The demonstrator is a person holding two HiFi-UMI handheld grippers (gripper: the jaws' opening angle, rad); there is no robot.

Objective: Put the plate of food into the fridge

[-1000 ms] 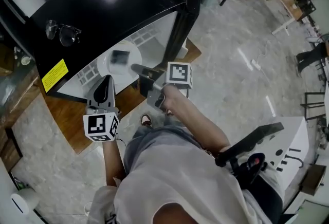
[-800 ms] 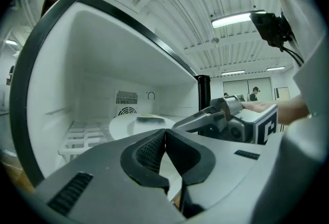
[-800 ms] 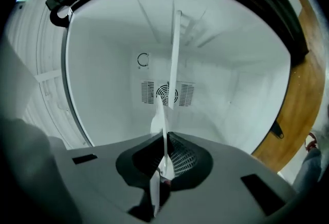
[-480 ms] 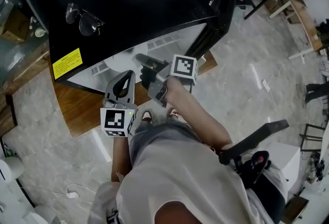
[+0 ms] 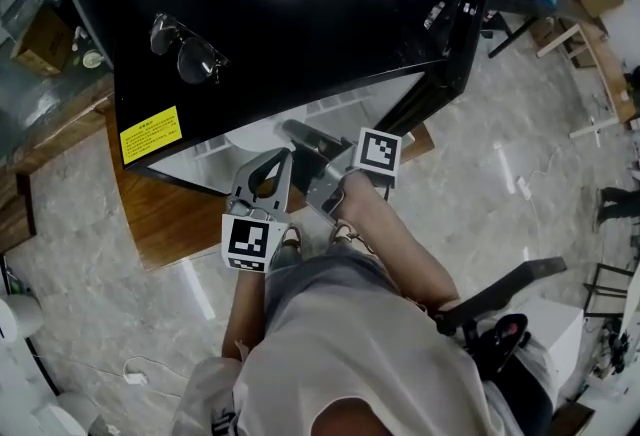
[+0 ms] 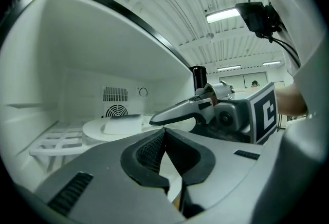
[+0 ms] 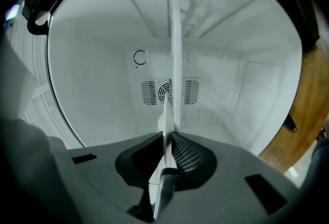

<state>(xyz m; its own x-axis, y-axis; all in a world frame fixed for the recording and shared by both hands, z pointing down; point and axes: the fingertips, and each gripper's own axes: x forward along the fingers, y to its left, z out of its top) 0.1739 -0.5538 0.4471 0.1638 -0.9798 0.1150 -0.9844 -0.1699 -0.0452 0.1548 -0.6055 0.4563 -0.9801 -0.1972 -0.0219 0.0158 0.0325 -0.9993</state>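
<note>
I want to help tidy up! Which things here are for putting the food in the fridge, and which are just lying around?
For the job: fridge, plate inside on its shelf, food on the plate, left gripper and right gripper, jaws shut, empty.

Just lying about: glasses on the fridge top, cardboard box off to the side.

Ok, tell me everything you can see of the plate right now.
The plate is white, round and shallow, smooth like ceramic or plastic, and carries a pale blocky piece of food. It lies level inside the fridge, in front of the fan vent, about level with the white rack; whether it rests there I cannot tell. The right gripper, rolled on its side, is shut on the near rim, so its view shows the plate edge-on.
</note>
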